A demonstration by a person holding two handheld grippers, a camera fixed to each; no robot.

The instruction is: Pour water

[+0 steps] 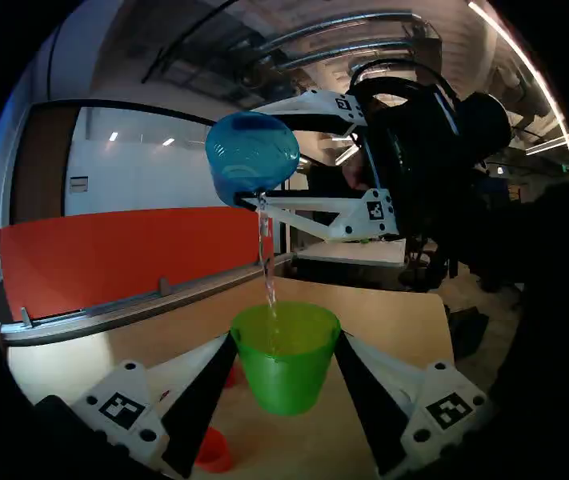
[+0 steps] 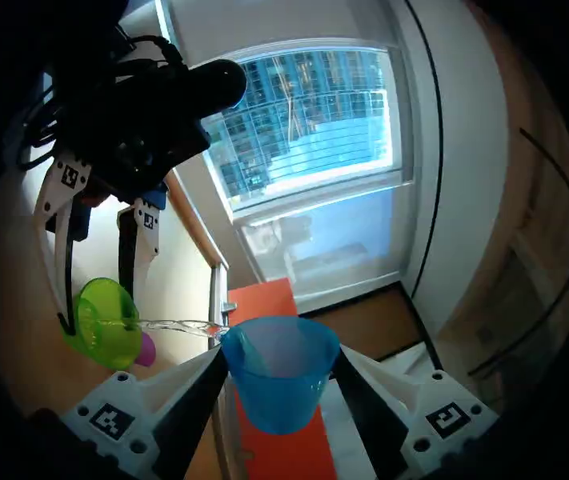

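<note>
My left gripper (image 1: 286,362) is shut on a green cup (image 1: 286,364), held upright above the wooden table (image 1: 396,320). Above it my right gripper (image 1: 304,156) holds a tipped blue cup (image 1: 250,156), and a thin stream of water (image 1: 266,264) falls from its rim into the green cup. In the right gripper view my right gripper (image 2: 280,376) is shut on the blue cup (image 2: 278,372). The water stream (image 2: 174,326) runs from it to the green cup (image 2: 106,322), which sits between the white fingers (image 2: 60,240) of my left gripper (image 2: 96,316).
An orange cup (image 1: 214,450) and another small red one (image 1: 234,374) stand on the table under my left gripper. A pink object (image 2: 147,349) lies beside the green cup. An orange partition (image 1: 124,256) with a metal rail borders the table. Large windows (image 2: 316,136) are behind.
</note>
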